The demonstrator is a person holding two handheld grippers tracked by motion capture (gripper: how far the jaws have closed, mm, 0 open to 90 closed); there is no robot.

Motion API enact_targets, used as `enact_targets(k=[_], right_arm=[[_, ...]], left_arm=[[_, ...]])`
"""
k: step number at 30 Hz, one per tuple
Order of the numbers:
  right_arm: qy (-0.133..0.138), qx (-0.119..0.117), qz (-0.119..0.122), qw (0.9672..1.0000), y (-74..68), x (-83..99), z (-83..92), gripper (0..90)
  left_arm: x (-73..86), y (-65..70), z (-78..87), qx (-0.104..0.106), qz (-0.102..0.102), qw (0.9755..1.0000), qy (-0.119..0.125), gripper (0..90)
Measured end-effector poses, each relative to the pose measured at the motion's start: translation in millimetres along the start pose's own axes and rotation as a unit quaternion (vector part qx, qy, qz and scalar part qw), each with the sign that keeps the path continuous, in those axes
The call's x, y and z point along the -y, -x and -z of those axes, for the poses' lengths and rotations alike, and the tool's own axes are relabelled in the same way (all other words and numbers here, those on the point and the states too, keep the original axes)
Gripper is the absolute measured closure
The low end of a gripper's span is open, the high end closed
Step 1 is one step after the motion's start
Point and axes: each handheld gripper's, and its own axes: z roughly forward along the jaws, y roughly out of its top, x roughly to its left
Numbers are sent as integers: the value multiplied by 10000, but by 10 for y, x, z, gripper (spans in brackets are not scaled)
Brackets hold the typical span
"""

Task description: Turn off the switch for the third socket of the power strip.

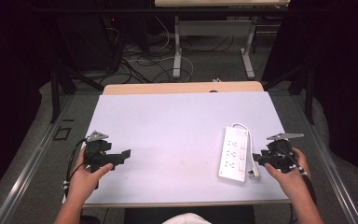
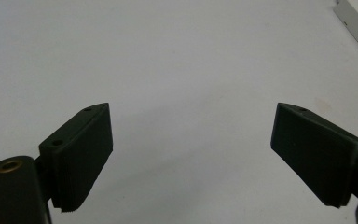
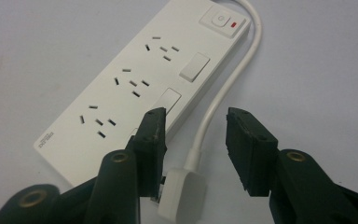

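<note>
Overhead, a white power strip (image 1: pixel 233 154) lies on the pale table (image 1: pixel 168 126).

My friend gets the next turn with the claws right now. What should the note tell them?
Left claw: open, holding nothing, over bare white table, far from the job's things.
Right claw: open, jaws either side of the white plug; not gripping it.
Power strip: lies flat on the table's right side, its cable looping from the far end back along its side to the plug, which lies loose on the table beside the strip's near end.
Done: nothing picked up, nothing plugged in; all sockets are free.
Left: probably shut the right claw on the plug. The left claw could steady the strip.
</note>
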Motion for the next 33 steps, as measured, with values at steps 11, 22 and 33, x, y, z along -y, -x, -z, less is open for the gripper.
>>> enact_targets(k=[11,22,33], right_arm=[[-82,-129,74,9999,-85,-17,-36,624],[-264,-337,142,9990,-96,3,-134,726],[-517,-496,142,9973,-167,30,-248,830]], left_arm=[[10,64,-49,-44,-114,9999,-64,160],[14,113,-71,-80,-193,9997,-129,163],[15,115,-82,-72,-261,9996,-117,164]])
